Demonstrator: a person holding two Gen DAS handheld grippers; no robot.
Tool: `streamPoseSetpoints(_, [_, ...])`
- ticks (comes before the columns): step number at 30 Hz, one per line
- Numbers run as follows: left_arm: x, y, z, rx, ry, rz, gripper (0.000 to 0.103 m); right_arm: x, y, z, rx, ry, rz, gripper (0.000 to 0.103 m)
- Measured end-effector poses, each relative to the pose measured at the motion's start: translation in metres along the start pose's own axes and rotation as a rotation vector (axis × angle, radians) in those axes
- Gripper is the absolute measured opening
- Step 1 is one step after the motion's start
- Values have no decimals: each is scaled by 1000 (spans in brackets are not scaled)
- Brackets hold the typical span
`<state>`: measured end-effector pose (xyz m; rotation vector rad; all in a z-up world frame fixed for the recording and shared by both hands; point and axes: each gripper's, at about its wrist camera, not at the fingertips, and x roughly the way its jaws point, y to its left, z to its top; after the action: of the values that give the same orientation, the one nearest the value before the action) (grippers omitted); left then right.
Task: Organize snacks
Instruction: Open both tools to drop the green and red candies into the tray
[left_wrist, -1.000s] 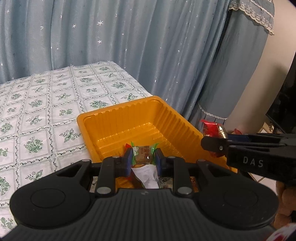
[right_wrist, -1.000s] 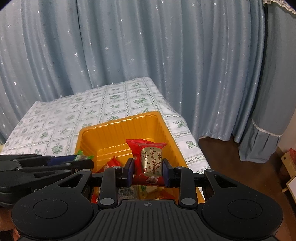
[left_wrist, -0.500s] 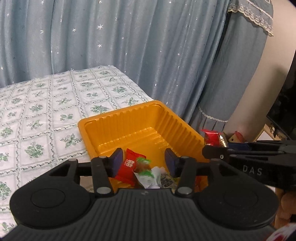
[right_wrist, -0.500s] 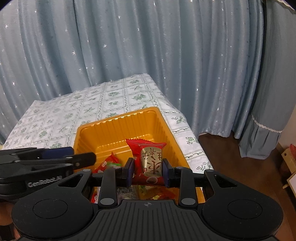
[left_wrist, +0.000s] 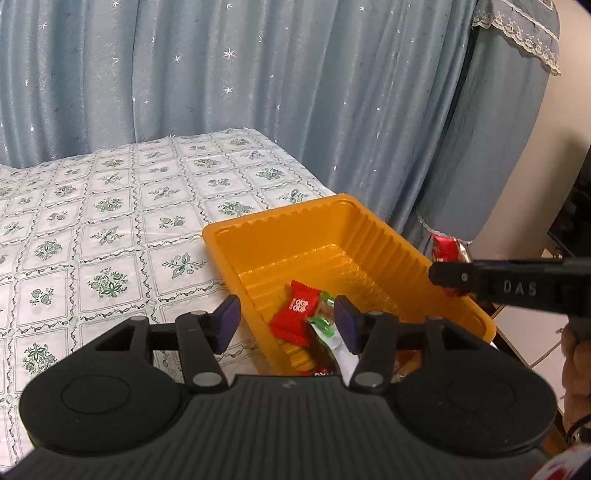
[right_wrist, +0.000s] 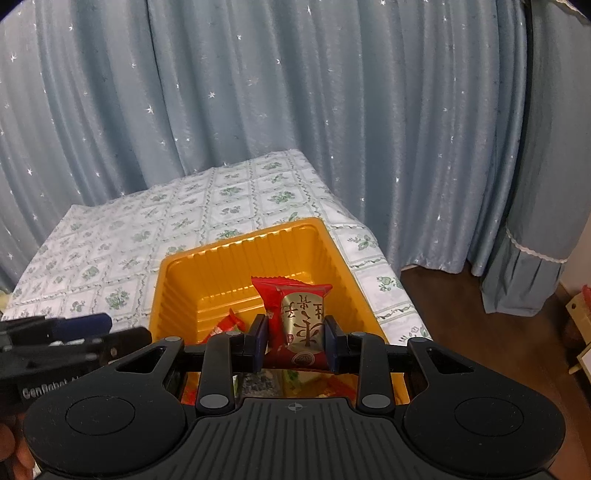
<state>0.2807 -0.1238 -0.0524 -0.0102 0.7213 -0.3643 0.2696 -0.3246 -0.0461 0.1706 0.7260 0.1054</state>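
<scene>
Red-gold snack packet (right_wrist: 300, 325) pinched mid-body by right tool (right_wrist: 294, 343); light, crinkly, slippery foil. Left tool (left_wrist: 286, 325) opening, nothing gripped.

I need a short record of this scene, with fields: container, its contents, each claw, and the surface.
container: orange ribbed plastic tray
contents: small red snack packet, green-wrapped candy
left claw: jaws opening, nothing between them
right claw: shut on red and gold snack packet, above the tray
surface: table with white floral cloth
</scene>
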Motion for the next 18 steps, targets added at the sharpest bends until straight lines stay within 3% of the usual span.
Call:
streamPoseSetpoints(9, [0, 0, -2, -5, -2, -5, 54, 17, 4, 7, 2, 13, 30, 32])
streamPoseSetpoints(13, [-1, 3, -6, -13, 2, -1, 58, 21, -5, 7, 66, 14, 58, 47])
streamPoseSetpoints(18, [-11, 4, -13, -29, -1, 9, 64, 3, -16, 1, 112, -25, 47, 49])
